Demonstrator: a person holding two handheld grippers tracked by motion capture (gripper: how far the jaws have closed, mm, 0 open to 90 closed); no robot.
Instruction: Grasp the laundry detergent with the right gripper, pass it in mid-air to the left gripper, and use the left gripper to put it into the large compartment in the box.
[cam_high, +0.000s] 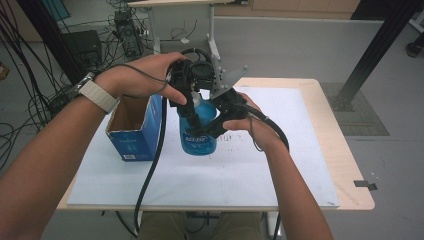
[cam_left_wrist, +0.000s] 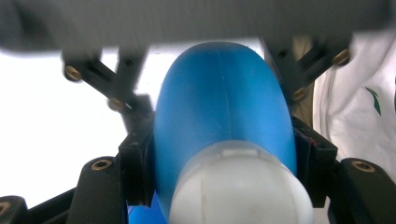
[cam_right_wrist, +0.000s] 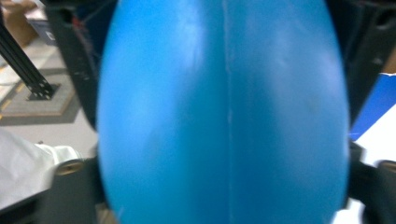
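High view: blue bottle (cam_high: 198, 135) stands upright near the middle of the white mat (cam_high: 240, 170), just right of an open blue carton (cam_high: 134, 131). Left gripper (cam_high: 191, 104) comes down on the bottle's top end; right gripper (cam_high: 218, 124) sits against the bottle's right flank. A watch with a pale strap (cam_high: 97, 95) is on the left wrist. The mat lies on a light wooden table (cam_high: 345, 165).

Left gripper view: jaws clamp both sides of the bottle (cam_left_wrist: 224, 107), pads pressed against the blue wall just past its white cap (cam_left_wrist: 240, 186).

Right gripper view: the bottle's blue body (cam_right_wrist: 224, 112) sits between the jaws, seam running upright. Jaws are dark and blurred at both edges; whether the pads press on the bottle cannot be told.
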